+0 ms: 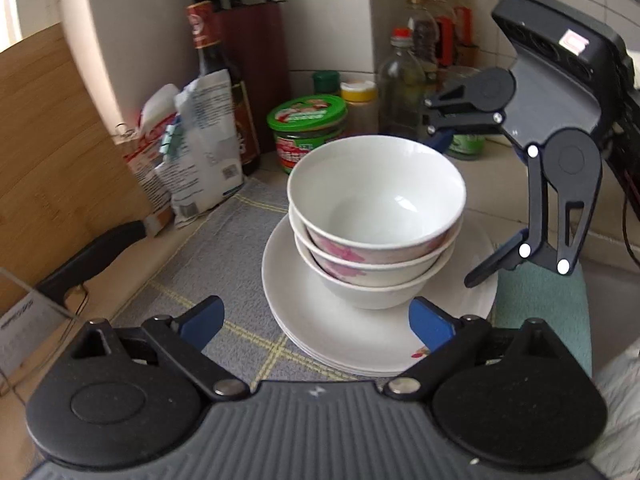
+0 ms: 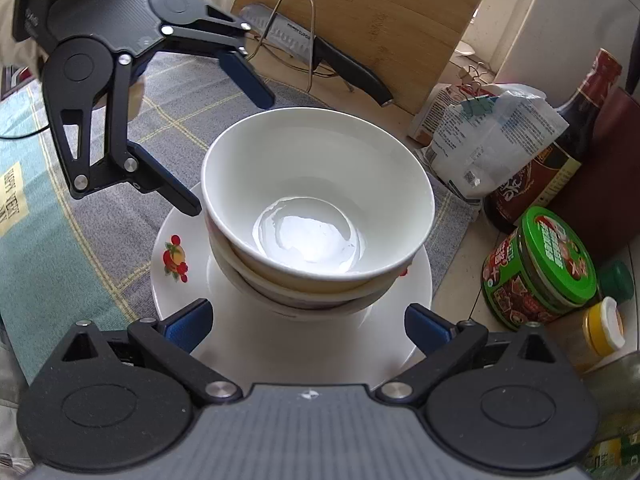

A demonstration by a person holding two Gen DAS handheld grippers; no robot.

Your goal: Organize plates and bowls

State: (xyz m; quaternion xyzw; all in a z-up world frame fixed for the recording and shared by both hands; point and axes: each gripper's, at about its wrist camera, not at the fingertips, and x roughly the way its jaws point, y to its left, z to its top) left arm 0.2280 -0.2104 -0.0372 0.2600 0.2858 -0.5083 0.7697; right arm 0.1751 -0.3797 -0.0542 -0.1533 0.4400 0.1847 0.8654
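Note:
Three white bowls point(image 1: 376, 200) with pink flowers are nested in one stack point(image 2: 320, 192). They stand on a pile of white plates point(image 1: 296, 280), whose rim point(image 2: 416, 280) carries a fruit print, on a grey checked cloth point(image 1: 224, 240). My left gripper point(image 1: 316, 320) is open, its blue pads low over the plates' near rim and apart from the bowls. It appears at the upper left of the right wrist view point(image 2: 230, 156), also wide open. My right gripper point(image 2: 308, 322) is open and empty just short of the stack, and in the left wrist view point(image 1: 454, 212) it sits beside the bowls.
A wooden cutting board point(image 1: 48, 152), a black-handled knife point(image 2: 340, 60) and a wire rack point(image 2: 296, 32) line one side. Food packets point(image 1: 200, 140), a dark sauce bottle point(image 2: 560, 152), a green-lidded jar point(image 1: 308, 128), several bottles point(image 1: 420, 52) and a knife block point(image 1: 256, 64) crowd the tiled corner.

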